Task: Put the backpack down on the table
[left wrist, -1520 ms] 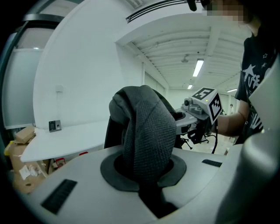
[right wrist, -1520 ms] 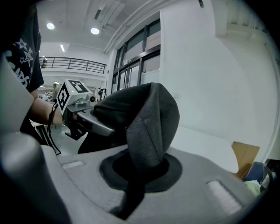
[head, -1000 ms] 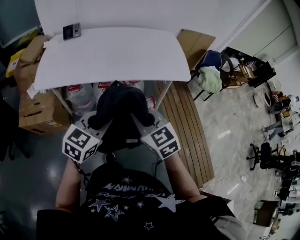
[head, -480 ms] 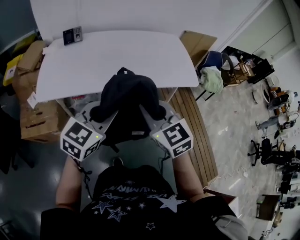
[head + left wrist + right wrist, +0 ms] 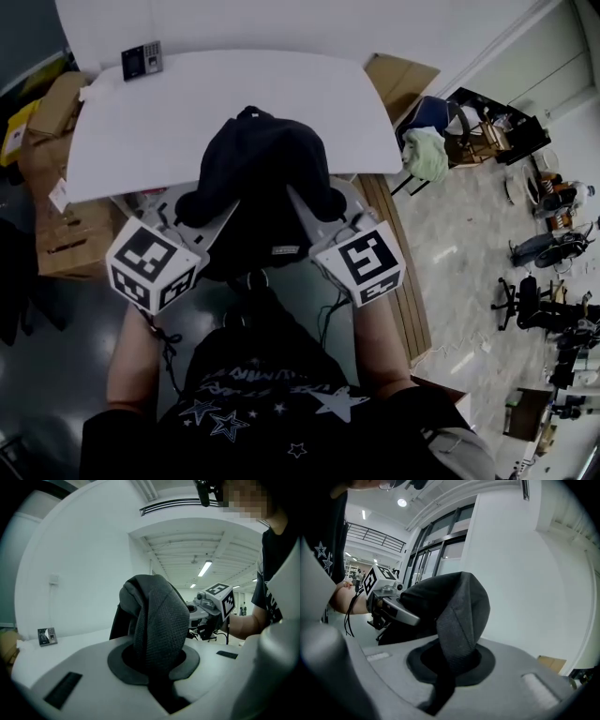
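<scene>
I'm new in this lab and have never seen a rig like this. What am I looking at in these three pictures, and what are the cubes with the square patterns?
There is no robot here. A person holds a hand-held two-jaw gripper in each hand, and the patterned cubes are parts of those grippers. The top-down picture comes from a camera on the person's head. The other two come from cameras that ride on each gripper and look along its jaws. The left gripper and the right gripper are each shut on a padded strap of the black fabric backpack, which is held at the near edge of the white table. I cannot tell whether it touches the table. At the table's far left corner lies a small dark keypad device.
</scene>
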